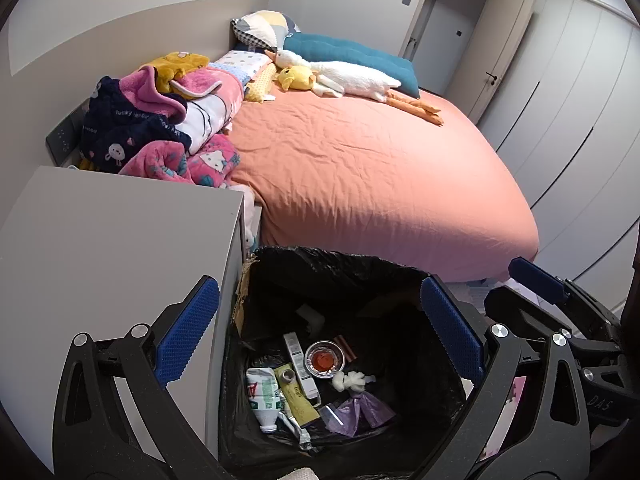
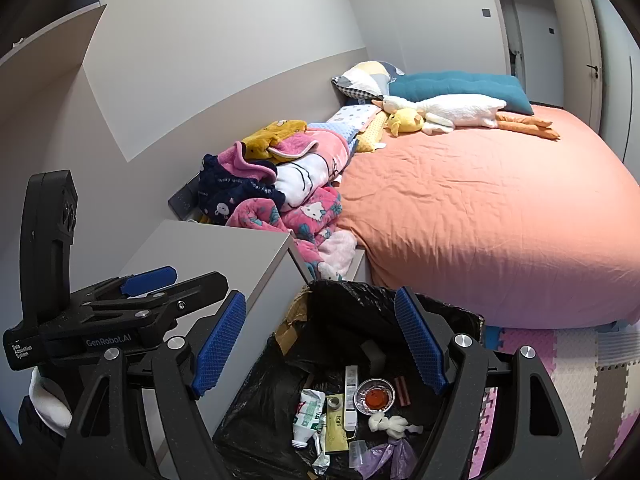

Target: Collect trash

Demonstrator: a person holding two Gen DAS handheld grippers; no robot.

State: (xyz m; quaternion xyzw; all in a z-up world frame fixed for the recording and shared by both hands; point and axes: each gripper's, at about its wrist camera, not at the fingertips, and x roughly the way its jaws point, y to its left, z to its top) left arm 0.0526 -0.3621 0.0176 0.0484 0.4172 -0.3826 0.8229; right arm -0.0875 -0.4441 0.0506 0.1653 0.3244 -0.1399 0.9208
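Trash (image 1: pixel 308 384) in black-lined bin (image 1: pixel 344 268), directly below both grippers (image 1: pixel 320 332) (image 2: pixel 320 344), jaws spread, empty.

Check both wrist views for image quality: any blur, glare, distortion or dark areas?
Left wrist: sharp, strong fisheye bending of the wardrobe, black corner vignette, trash bag interior dim but readable, left claw open. Right wrist: equally sharp, wall lines curved, soft even light on the bed, no glare, right claw open.
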